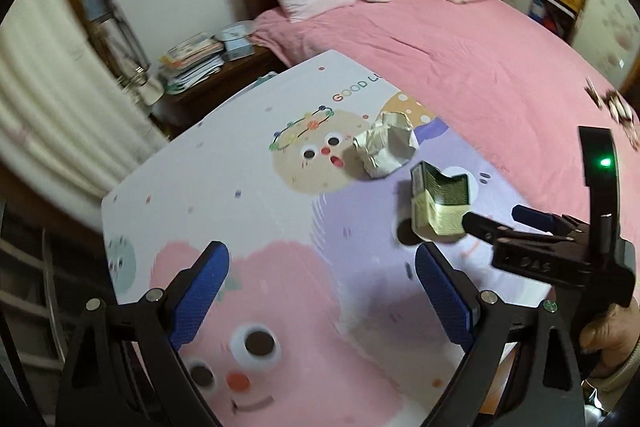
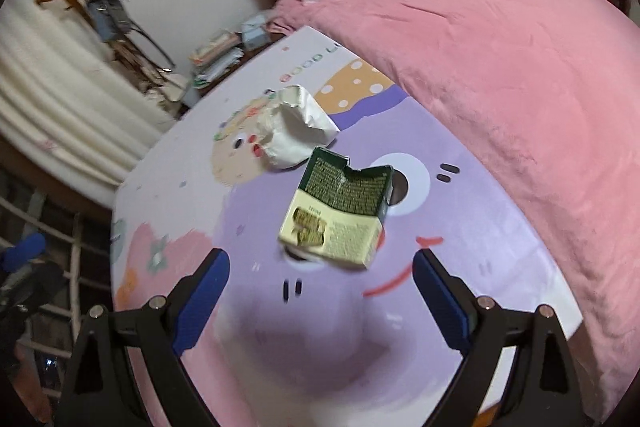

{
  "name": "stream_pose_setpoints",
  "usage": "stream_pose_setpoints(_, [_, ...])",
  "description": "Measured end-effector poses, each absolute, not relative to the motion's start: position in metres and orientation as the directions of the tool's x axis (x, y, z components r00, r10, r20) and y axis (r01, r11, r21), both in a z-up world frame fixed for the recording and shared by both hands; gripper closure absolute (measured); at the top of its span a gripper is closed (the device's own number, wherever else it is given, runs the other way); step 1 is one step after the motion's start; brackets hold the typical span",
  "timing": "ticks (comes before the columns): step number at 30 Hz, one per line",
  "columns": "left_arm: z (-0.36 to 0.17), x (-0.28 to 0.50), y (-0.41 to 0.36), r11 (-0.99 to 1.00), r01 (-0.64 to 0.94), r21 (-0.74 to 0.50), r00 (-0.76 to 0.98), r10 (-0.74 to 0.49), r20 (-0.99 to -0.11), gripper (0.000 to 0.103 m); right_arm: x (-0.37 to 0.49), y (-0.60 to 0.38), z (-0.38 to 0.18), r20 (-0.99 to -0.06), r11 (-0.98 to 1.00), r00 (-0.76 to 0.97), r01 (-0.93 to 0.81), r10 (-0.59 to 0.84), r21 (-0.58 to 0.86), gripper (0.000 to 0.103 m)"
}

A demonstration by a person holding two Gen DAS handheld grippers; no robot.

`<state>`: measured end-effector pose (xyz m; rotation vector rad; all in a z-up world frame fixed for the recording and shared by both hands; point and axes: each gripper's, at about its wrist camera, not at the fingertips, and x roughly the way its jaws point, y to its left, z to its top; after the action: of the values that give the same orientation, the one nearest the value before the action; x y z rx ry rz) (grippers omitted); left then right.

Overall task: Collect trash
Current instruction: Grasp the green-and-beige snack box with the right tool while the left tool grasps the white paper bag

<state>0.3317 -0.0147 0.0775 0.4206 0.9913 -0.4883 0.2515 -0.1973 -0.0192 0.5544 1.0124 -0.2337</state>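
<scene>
Roughly, all placed against the cartoon mat:
Cartoon mat (image 2: 256, 311): printed pastel sheet with round-eyed faces, lying flat; pink bed (image 2: 500, 67) runs along its far-right edge.
Green carton (image 2: 340, 215): torn-open box, dark green top part, cream lower part with print; over the mat's purple patch, near the mat's middle. From the right wrist view its lower edge is blurred, and I cannot tell whether it rests on the mat or is clear of it.
Crumpled paper (image 2: 298, 129): white wad on the mat, just beyond the carton, toward the mat's far end, beside the beige face.
Right gripper (image 2: 322, 297): jaws spread wide, blue pads apart, nothing pressed between them; carton sits just ahead of the tips. In the left wrist view one black fingertip (image 1: 474, 221) is right at the carton's cream end; contact unclear.
Left gripper (image 1: 322, 293): jaws wide apart, empty, over the mat's pink patch at the near end.
Hand (image 1: 608, 339): wrapped on the right gripper's handle, off the mat's right edge.
Nightstand (image 1: 224, 83): off the mat's far-left corner, stacked with books.
</scene>
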Motion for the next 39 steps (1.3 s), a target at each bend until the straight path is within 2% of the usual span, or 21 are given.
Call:
stream_pose_setpoints(6, [0.052, 0.380, -0.031, 0.761, 0.641, 0.097, 0.406, -0.229, -0.885, 0.010, 0.288, -0.193, -0.051, -0.890, 0.808, 0.456, 0.525, -0.001, 0.268, 0.010])
stream_pose_setpoints(12, [0.026, 0.408, -0.042, 0.735, 0.676, 0.058, 0.350, -0.250, -0.903, 0.010, 0.307, -0.193, -0.078, -0.927, 0.782, 0.360, 0.606, -0.106, 0.146, 0.010])
stream_pose_setpoints(17, [0.009, 0.426, -0.052, 0.717, 0.697, 0.018, 0.306, -0.275, -0.912, 0.010, 0.313, -0.196, -0.098, -0.955, 0.767, 0.276, 0.635, -0.109, 0.096, 0.009])
stream_pose_setpoints(21, [-0.003, 0.437, -0.063, 0.701, 0.712, -0.030, 0.259, -0.302, -0.917, 0.010, 0.314, -0.189, -0.098, -0.952, 0.795, 0.264, 0.605, -0.154, 0.039, 0.014])
stream_pose_setpoints(25, [-0.019, 0.446, -0.078, 0.689, 0.723, -0.054, 0.224, -0.308, -0.925, 0.010, 0.307, -0.187, -0.092, -0.940, 0.810, 0.292, 0.586, -0.179, 0.027, 0.019])
stream_pose_setpoints(29, [-0.037, 0.459, -0.095, 0.681, 0.727, -0.090, 0.182, -0.317, -0.931, 0.010, 0.304, -0.186, -0.082, -0.928, 0.826, 0.315, 0.564, -0.201, 0.013, 0.028])
stream_pose_setpoints(39, [-0.064, 0.496, -0.128, 0.686, 0.704, -0.184, 0.121, -0.372, -0.920, 0.010, 0.301, -0.227, -0.075, -0.909, 0.763, 0.376, 0.637, -0.180, 0.113, 0.030])
